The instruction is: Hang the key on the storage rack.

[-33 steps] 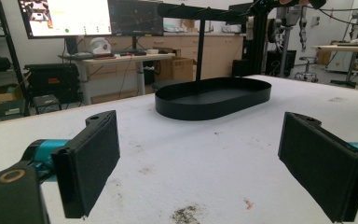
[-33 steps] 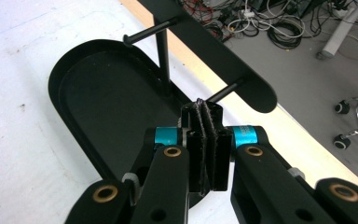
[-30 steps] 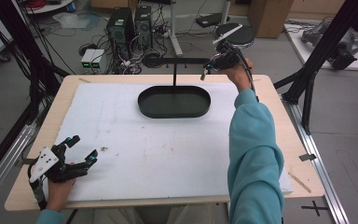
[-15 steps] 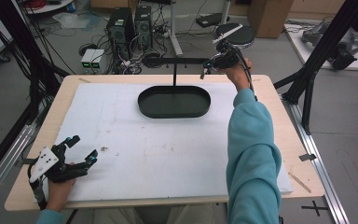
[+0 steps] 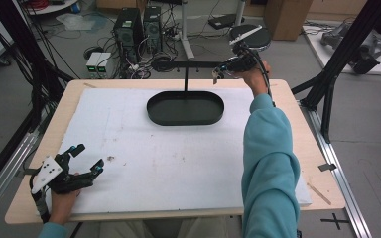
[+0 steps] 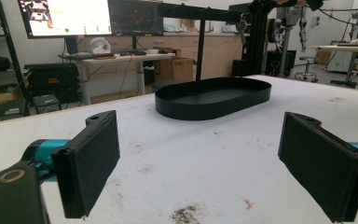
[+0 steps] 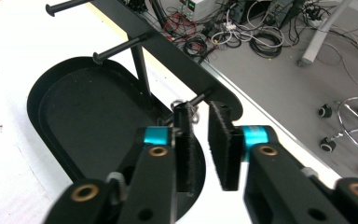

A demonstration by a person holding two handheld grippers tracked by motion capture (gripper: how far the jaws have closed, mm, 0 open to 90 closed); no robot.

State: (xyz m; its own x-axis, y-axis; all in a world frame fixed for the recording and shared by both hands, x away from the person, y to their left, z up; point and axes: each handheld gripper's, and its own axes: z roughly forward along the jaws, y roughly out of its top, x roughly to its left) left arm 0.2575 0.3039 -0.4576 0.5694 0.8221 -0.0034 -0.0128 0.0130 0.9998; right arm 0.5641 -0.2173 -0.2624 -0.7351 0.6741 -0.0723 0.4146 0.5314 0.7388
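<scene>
My left tongs [image 5: 88, 158] rested low at the near left corner of the table [image 5: 129, 87], jaws spread wide and empty; over the last second they had not shifted at all. Ahead of them lay the white foam mat [image 5: 178, 153], and at its far middle stood the black oval tray [image 5: 185, 107] with its upright post and crossbar rack [image 5: 193, 64]. At the right end of that bar, my right tongs [image 7: 200, 140] hovered where they had been a second earlier, jaws parted by a narrow gap and gripping nothing. A small metal ring [image 7: 193, 112] hung on the end peg [image 7: 200, 98], just beyond the jaw tips. With so little changed, I judged the ring was hung or about to be taken; I could not tell which.
</scene>
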